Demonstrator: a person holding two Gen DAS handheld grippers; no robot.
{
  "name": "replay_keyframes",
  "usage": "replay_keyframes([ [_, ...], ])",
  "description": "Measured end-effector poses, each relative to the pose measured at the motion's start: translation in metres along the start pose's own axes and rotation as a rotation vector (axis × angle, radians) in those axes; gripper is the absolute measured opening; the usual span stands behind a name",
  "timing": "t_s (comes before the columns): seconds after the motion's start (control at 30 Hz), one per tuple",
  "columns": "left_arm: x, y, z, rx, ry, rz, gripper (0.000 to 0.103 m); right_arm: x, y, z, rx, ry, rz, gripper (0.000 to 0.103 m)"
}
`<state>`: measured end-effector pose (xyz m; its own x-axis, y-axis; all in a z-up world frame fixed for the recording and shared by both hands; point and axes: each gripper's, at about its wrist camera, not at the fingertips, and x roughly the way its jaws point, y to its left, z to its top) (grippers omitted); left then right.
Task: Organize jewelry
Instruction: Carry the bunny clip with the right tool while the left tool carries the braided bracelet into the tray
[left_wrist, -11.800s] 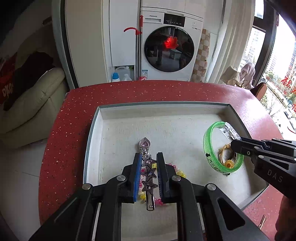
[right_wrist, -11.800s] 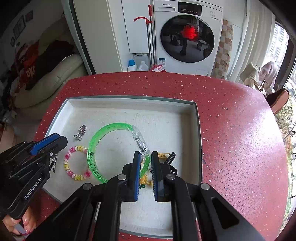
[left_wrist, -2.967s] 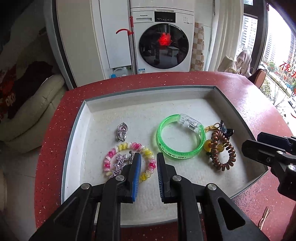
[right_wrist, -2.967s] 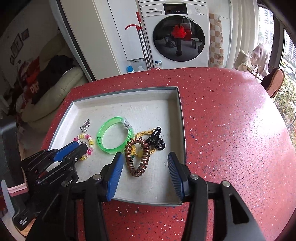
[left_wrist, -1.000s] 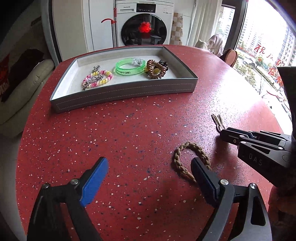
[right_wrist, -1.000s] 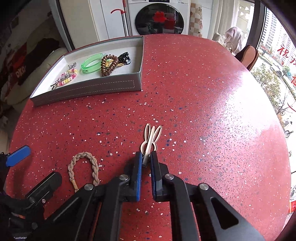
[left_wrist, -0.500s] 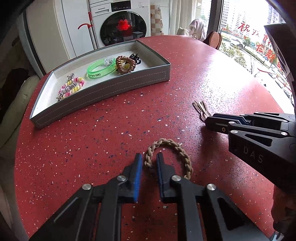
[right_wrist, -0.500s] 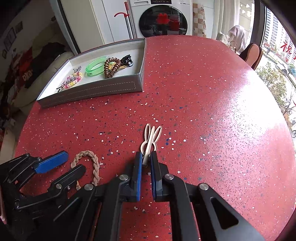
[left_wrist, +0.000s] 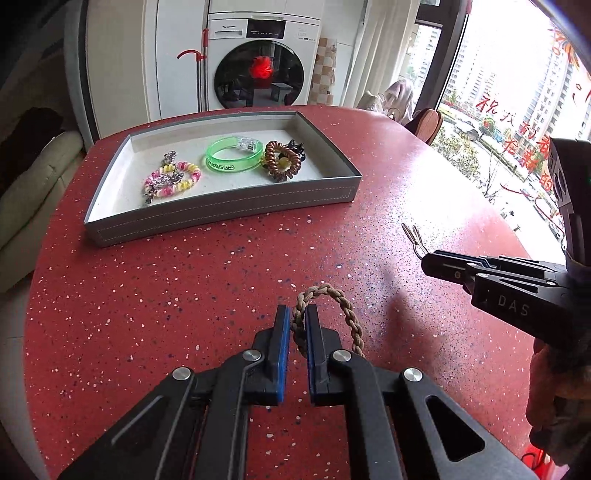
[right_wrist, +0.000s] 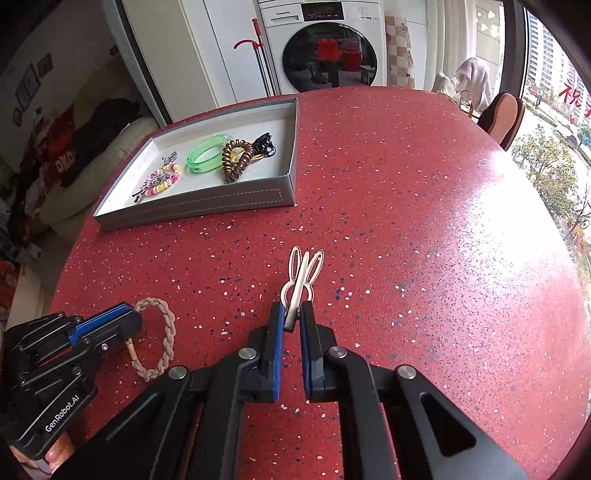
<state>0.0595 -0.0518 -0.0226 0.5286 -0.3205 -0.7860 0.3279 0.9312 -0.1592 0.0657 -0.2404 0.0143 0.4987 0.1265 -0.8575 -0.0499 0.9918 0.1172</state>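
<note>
My left gripper (left_wrist: 296, 314) is shut on a tan braided bracelet (left_wrist: 345, 309), seen also in the right wrist view (right_wrist: 168, 334), and holds it just above the red table. My right gripper (right_wrist: 291, 314) is shut on a pale bunny-ear hair clip (right_wrist: 303, 275), whose tip shows in the left wrist view (left_wrist: 413, 238). The grey tray (left_wrist: 221, 212) at the far left holds a beaded bracelet (left_wrist: 171, 181), a green bangle (left_wrist: 232, 158), a brown coil hair tie (left_wrist: 282, 166) and a black clip (right_wrist: 264, 144).
The red speckled round table (right_wrist: 406, 206) spreads to the right of the tray (right_wrist: 199, 205). A washing machine (left_wrist: 258, 70) and a sofa (left_wrist: 26, 184) stand beyond its far edge. A chair (right_wrist: 502, 114) is at the far right.
Both grippers stay shut on their items and have lifted slightly. The tray appears a little nearer and more centred in both views.
</note>
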Motion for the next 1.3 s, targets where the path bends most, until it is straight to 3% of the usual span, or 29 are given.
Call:
replay_keyframes([
  [0.73,-0.022,0.068,0.046,-0.117,-0.123,0.078,0.026,-0.002,0.028,0.041,-0.043,-0.022,0.052,0.009],
  [1.3,0.015,0.097,0.111,-0.152,-0.137,0.107,0.026,0.024,0.049,0.114,-0.092,-0.052,0.088,0.009],
])
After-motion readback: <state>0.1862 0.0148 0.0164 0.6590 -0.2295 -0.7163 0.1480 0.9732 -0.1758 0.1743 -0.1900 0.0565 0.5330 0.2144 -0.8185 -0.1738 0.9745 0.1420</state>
